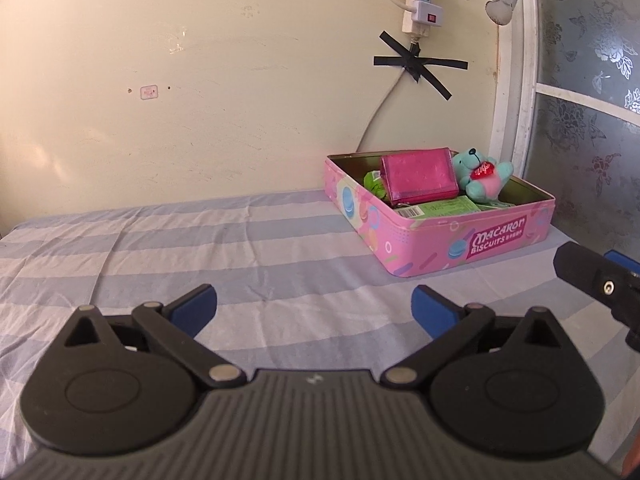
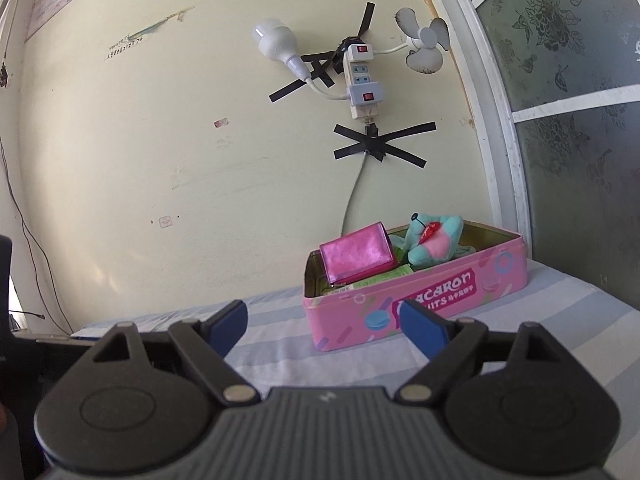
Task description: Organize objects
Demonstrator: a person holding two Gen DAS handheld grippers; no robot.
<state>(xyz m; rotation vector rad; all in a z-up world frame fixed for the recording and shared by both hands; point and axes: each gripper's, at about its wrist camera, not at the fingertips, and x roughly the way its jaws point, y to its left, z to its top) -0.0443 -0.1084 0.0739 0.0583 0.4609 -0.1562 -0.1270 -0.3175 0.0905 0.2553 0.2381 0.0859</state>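
The left gripper [image 1: 314,306] hovers low over the striped sheet [image 1: 160,248], pointing level toward the wall, its 2 blue fingers [image 1: 196,308] spread wide with nothing between them. The right gripper [image 2: 322,326] is likewise held level, aimed at the tin [image 2: 420,304], jaws apart and empty; its right finger [image 2: 424,330] overlaps the tin's front in that view, though contact cannot be judged. In the left view part of the right gripper shows at the right edge.

The pink tin [image 1: 460,240] sits open on the sheet near the wall and window frame [image 1: 524,80]. Inside it lie a pink wallet [image 1: 418,180] tilted on green boxes [image 1: 440,208], and a teal plush [image 1: 482,178] at the back corner.

A power strip [image 2: 360,80] is taped to the wall above.
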